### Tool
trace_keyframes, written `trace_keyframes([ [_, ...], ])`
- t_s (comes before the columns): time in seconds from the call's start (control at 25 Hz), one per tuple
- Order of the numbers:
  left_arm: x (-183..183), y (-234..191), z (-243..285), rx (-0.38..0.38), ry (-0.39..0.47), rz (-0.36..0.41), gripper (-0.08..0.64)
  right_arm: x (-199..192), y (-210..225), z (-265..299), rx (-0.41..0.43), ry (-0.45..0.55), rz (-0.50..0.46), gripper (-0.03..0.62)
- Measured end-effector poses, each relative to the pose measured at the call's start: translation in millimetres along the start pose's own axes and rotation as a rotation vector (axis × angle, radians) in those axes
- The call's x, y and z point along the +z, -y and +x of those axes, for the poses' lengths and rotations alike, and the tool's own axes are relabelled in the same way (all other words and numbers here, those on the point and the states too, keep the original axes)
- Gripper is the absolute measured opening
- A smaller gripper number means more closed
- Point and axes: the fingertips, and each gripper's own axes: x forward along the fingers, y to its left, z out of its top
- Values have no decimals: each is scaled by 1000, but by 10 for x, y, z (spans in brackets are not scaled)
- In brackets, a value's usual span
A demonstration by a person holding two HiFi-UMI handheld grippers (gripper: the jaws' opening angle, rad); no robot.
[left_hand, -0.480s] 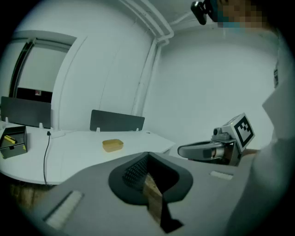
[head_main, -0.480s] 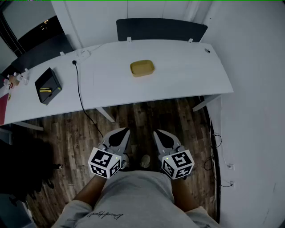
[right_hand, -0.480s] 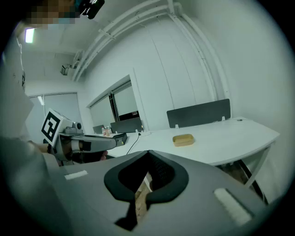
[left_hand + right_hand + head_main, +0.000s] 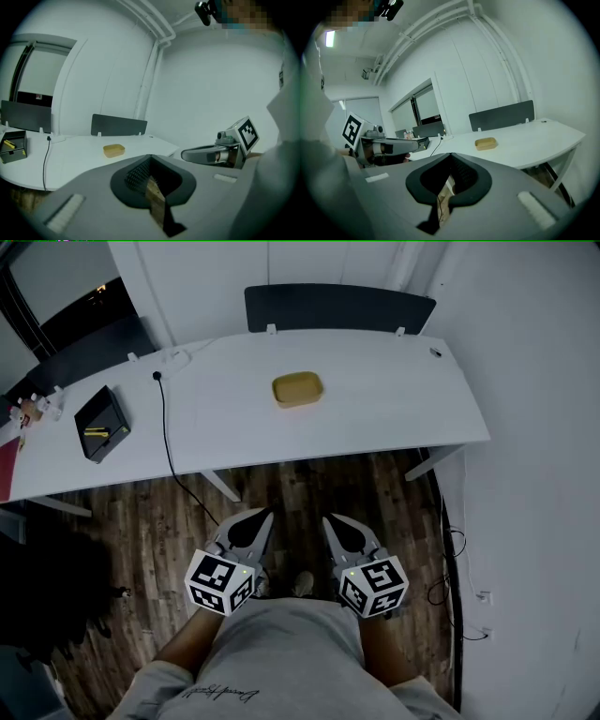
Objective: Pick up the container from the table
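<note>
A small yellow container (image 4: pixel 298 389) lies near the middle of the long white table (image 4: pixel 394 418). It also shows in the left gripper view as the container (image 4: pixel 114 150) and in the right gripper view as the container (image 4: pixel 485 143), far ahead of the jaws. My left gripper (image 4: pixel 262 516) and right gripper (image 4: pixel 330 520) hang side by side over the wooden floor, well short of the table's near edge. Both are shut with nothing between their jaws.
A black box (image 4: pixel 100 423) with a yellow item sits at the table's left, and a black cable (image 4: pixel 169 442) runs off the front edge. A dark panel (image 4: pixel 339 306) stands behind the table. A white wall (image 4: pixel 534 427) is on the right.
The head view has shifted slightly, so the table and container sit a little higher and further left. The grippers have kept their place.
</note>
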Motion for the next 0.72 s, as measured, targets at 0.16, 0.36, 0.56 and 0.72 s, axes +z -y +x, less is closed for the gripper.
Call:
trace_keyframes([
  [0.16,10,83,69,9,3,1,2,-11,74,-38,20,-3,13,14],
  [0.36,-3,201,160,34,7,-7,2,-24,225,-95,51,-11,9,14],
  [0.56,-27,291,213,65,14,-16,2,-33,355,-165,77,-22,-3,15],
  [0.72,-59,364,248,78,16,-17,2,-66,433,-208,89,-30,-7,14],
])
